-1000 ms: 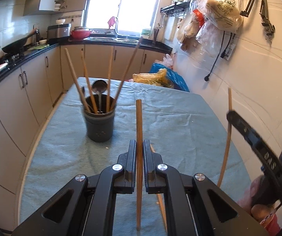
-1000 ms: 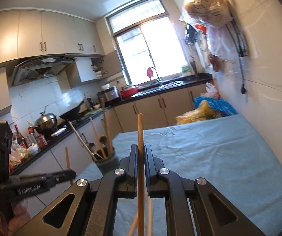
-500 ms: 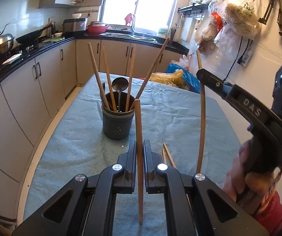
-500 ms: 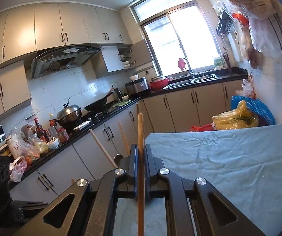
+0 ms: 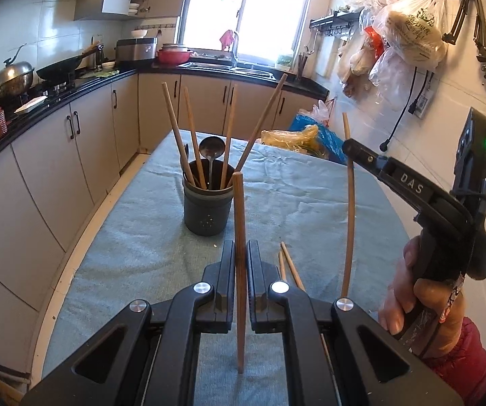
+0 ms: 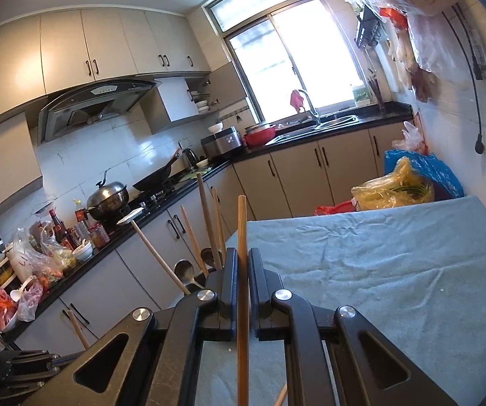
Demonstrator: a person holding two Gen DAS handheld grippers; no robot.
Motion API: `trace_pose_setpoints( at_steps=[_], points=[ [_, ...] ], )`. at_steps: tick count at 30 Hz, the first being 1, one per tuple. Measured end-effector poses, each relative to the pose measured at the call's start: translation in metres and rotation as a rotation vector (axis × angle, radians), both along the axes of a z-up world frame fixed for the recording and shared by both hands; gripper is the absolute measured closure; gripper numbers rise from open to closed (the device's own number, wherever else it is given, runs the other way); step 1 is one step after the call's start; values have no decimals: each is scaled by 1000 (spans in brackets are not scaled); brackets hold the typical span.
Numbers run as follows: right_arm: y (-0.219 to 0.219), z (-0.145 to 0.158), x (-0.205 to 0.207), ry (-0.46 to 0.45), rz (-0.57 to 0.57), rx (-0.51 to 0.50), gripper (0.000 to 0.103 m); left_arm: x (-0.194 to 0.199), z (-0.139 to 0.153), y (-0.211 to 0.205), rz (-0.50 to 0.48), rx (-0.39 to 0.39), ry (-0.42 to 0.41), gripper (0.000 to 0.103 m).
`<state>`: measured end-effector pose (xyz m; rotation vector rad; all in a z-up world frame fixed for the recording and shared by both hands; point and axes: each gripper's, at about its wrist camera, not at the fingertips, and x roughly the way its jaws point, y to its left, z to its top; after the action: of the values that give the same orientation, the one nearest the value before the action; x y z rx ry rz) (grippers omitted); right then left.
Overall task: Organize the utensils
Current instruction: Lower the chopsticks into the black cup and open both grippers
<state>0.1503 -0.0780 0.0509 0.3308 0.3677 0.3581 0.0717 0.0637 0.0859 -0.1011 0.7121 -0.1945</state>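
Left claw (image 5: 239,253) clamped on upright chopstick (image 5: 239,270); right claw (image 6: 241,264) clamped on another chopstick (image 6: 242,287). Dark holder (image 5: 207,208) on bench (image 5: 310,203), with chopsticks and spoon.

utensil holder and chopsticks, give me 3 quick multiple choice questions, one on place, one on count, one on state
1. Where does the utensil holder stand?
A. on the blue cloth on the table
B. on the black counter
C. in the sink

2. How many chopsticks lie loose on the cloth just past the left gripper?
A. none
B. two
C. five

3. What is the right gripper doing?
A. open and empty
B. shut on a spoon
C. shut on an upright chopstick

Answers:
1. A, the dark holder sits on the cloth-covered table, away from the counter.
2. B, a pair of loose chopsticks shows beside the left gripper's right finger.
3. C, the right gripper's chopstick stands clamped between closed jaws; the left gripper's chopstick is held alike.
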Motion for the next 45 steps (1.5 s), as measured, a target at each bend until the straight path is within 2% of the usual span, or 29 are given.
trace_pose_setpoints(
  at_steps=[12,18,26,33,38,41,45],
  points=[
    [1,1,-22,-3,-5,-9,96,10,-1,21,-6,-57,15,97],
    [9,9,-15,-12,1,-8,96,23,7,35,5,-71,10,97],
    [45,41,4,-87,59,-43,96,44,44,49,16,-64,-40,97],
    [71,78,21,-195,58,-72,96,71,93,46,27,-28,-125,97],
    [94,95,49,-244,46,-92,96,101,118,45,47,-42,-165,97],
    [106,97,65,-260,34,-86,96,120,122,46,58,-47,-178,97],
    [120,95,82,-295,-11,-97,96,144,110,47,81,-43,-167,97]
  ],
)
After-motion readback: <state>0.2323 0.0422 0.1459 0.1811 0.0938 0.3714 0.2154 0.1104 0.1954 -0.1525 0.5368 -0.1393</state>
